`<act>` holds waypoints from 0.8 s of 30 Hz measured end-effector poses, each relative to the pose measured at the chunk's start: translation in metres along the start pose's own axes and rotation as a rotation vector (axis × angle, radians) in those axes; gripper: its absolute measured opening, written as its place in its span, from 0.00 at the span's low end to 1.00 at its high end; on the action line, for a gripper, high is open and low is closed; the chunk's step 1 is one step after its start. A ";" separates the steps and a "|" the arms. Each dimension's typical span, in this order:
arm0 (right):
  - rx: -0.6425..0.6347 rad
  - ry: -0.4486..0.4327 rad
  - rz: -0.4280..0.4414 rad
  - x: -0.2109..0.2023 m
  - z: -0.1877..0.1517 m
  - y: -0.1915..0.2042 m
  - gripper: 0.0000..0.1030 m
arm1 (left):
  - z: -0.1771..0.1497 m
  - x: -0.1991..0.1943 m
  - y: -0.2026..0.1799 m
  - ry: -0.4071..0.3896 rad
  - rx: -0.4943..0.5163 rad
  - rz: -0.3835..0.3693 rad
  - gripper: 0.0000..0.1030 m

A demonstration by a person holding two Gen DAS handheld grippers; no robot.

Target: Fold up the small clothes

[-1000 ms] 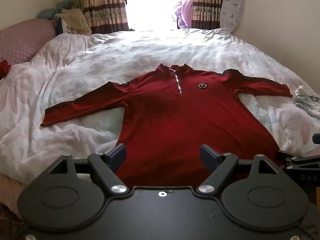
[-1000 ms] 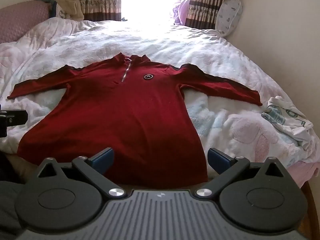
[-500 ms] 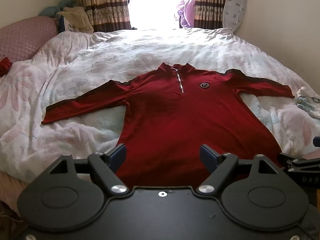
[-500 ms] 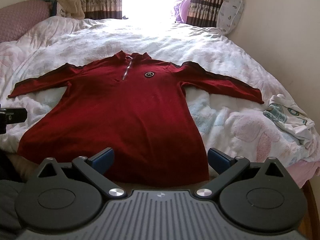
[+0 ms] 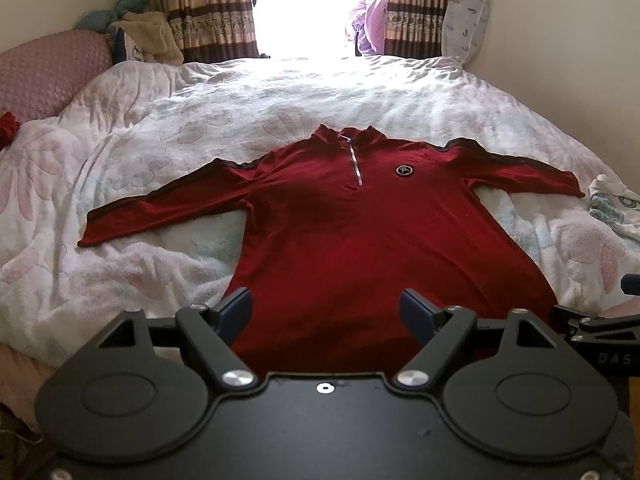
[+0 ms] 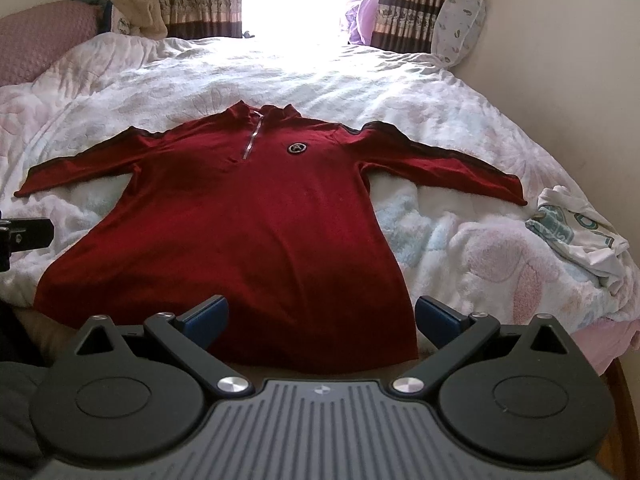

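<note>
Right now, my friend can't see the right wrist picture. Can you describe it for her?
A dark red long-sleeved zip-neck shirt lies flat, sleeves spread, on a white flowery quilt. The open right hand-held gripper hovers at its hem.

A bed [image 5: 360, 92] covered by a white quilt [image 5: 132, 184] with pale pink and blue flowers carries everything. A dark red zip-neck top [image 5: 352, 240] lies flat at its centre, front up, sleeves spread toward 9 and 3 o'clock, collar toward 12. A crumpled white printed garment [image 6: 576, 228] lies at 3 o'clock, just beyond the sleeve cuff. A pink pillow [image 5: 48, 72] rests at 10 o'clock.
</note>
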State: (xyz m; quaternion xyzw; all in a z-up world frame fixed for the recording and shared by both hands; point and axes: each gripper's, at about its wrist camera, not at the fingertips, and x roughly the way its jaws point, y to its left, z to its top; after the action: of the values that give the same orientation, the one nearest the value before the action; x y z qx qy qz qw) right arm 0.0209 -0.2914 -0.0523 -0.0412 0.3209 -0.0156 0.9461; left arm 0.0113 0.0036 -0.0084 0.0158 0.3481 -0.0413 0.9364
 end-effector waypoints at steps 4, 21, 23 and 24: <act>0.000 0.000 -0.004 -0.001 -0.001 -0.001 1.00 | -0.001 0.001 -0.001 0.001 0.001 0.021 0.80; -0.020 0.003 -0.007 0.000 0.000 0.002 1.00 | -0.002 -0.001 0.003 -0.001 -0.041 0.001 0.80; -0.018 0.005 -0.005 0.000 0.000 0.003 1.00 | -0.002 -0.001 0.002 -0.003 -0.037 0.005 0.80; -0.018 0.006 -0.004 0.001 0.000 0.002 1.00 | -0.003 -0.001 0.002 -0.004 -0.037 0.004 0.80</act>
State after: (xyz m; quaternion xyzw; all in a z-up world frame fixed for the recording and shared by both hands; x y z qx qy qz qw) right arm 0.0213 -0.2892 -0.0534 -0.0504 0.3239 -0.0146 0.9446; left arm 0.0091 0.0060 -0.0097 -0.0010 0.3471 -0.0331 0.9372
